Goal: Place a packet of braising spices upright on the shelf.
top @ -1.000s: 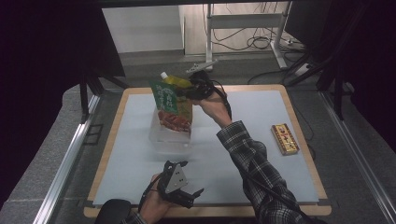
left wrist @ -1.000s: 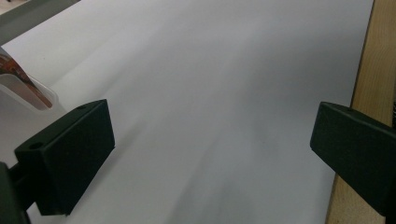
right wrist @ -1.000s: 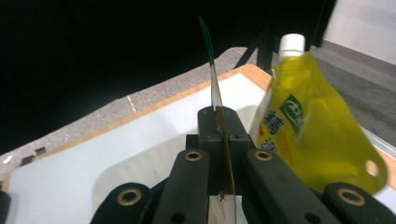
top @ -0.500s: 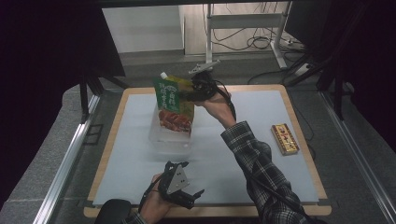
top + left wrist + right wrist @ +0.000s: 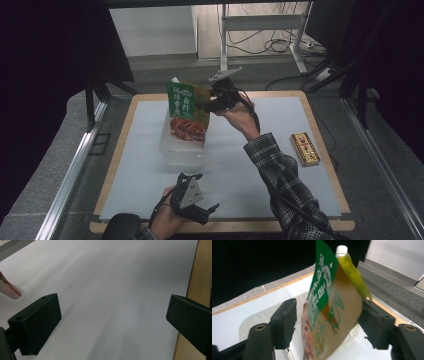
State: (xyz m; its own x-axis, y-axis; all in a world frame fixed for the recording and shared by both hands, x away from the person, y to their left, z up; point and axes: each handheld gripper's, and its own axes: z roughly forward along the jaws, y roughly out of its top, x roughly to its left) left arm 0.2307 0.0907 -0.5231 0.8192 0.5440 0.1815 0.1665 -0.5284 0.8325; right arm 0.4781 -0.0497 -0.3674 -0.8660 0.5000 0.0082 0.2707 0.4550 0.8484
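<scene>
Now right tool (image 5: 209,101) jaws just been opening, pouch (image 5: 188,113) between pads, left pad clear of it, right pad touching or just beside. Pouch stands tilted in clear tray (image 5: 181,152), table (image 5: 280,170) centre, toward 11 o'clock. Risk: pouch topples out once released; withdrawing jaw snags it. Left tool (image 5: 200,207) open, empty, at 6 o'clock. Count: one pouch, one tray, one box (image 5: 305,148) at 3 o'clock, two tools.

Three cameras, one desk (image 5: 280,165)

The high view looks forward and down from above; each gripper view sits close behind its own jaws, and the right one shares the pouch (image 5: 329,312) with it.
</scene>
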